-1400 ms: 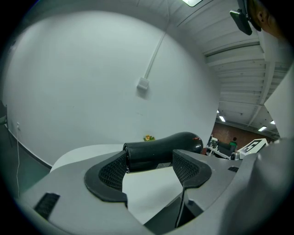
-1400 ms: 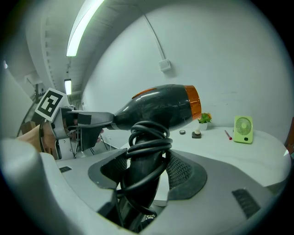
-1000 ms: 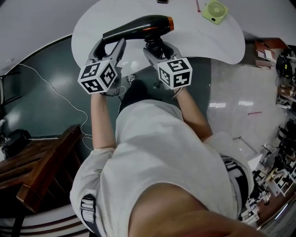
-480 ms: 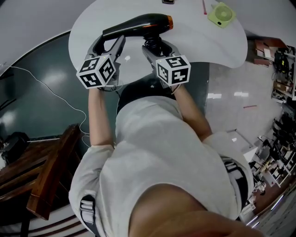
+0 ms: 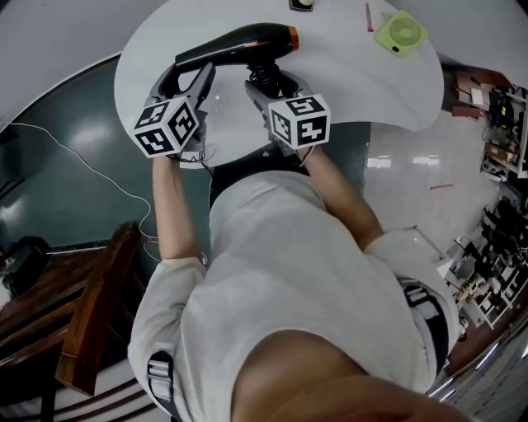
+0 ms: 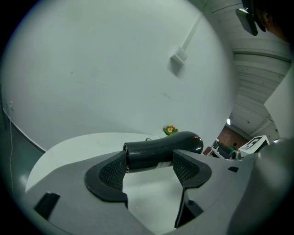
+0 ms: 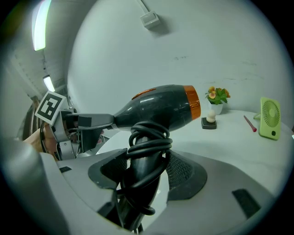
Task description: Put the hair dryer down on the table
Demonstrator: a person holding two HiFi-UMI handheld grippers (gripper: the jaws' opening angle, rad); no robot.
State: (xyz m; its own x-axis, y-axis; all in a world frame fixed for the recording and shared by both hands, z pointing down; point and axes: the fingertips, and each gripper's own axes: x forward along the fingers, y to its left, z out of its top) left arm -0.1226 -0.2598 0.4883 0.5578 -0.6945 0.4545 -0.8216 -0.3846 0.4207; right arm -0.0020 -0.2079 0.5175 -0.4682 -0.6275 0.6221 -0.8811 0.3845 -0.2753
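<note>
hair dryer (image 5: 239, 45), likely stiff and slick — left gripper (image 5: 191, 72) clamps its barrel (image 6: 151, 153), right gripper (image 5: 276, 82) clamps the grippier cord-wound handle (image 7: 144, 160).

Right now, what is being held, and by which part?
The hair dryer, by both grippers: the left gripper clamps the narrow end of its barrel, and the right gripper clamps its cord-wrapped handle.

Table: white rounded table (image 5: 351, 91), its curved near edge facing the person.
Far right: small light-green desk fan (image 5: 402, 33), upright.
Left of fan: thin red pen (image 5: 369, 16), lying flat.
Far middle: small black square base with a white knob (image 7: 209, 121); little flowering plant in a white pot (image 7: 217, 98) just behind it.
</note>
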